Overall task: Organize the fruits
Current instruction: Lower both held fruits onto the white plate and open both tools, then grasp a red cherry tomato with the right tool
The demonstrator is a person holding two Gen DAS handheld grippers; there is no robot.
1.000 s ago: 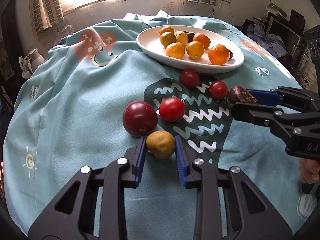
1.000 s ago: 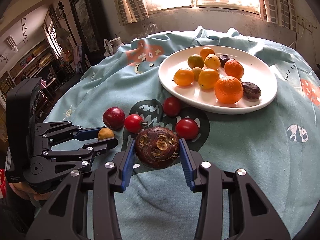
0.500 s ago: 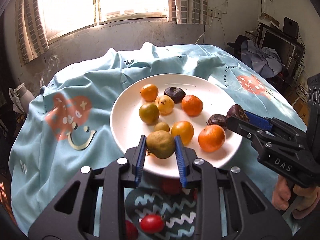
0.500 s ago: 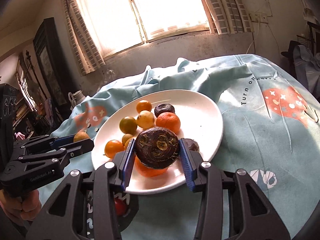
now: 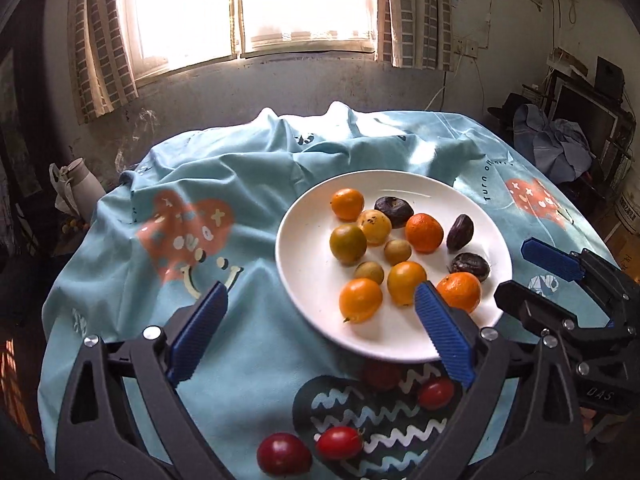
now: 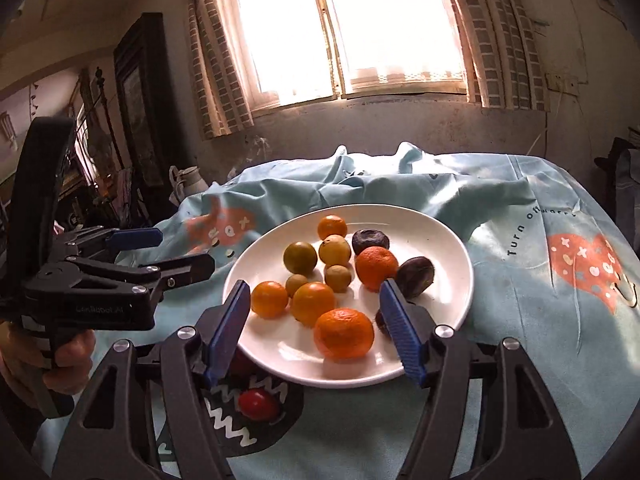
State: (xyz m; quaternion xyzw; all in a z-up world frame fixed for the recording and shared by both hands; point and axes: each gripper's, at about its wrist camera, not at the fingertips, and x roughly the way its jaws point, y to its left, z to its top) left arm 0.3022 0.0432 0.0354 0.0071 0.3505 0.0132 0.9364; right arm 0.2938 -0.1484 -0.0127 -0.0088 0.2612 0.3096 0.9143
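Note:
A white plate (image 5: 304, 240) (image 6: 448, 240) on the blue cloth holds several orange, yellow-green and dark brown fruits. A small brownish fruit (image 5: 369, 271) and a dark wrinkled fruit (image 5: 469, 265) lie on it. My left gripper (image 5: 320, 312) is open and empty, above the plate's near left edge. My right gripper (image 6: 316, 304) is open and empty, above the plate's near edge; it also shows in the left wrist view (image 5: 532, 276). Red tomatoes (image 5: 339, 442) (image 6: 258, 404) lie on the cloth in front of the plate.
The table is covered by a rumpled blue cloth (image 5: 224, 184) with printed patterns. A dark red fruit (image 5: 283, 453) lies at the near edge. A white jug (image 5: 80, 188) stands off the table at left. A window wall is behind.
Both grippers have opened and let go of their fruits onto the plate: the left its brownish fruit, the right its dark wrinkled fruit. Both have drawn back slightly.

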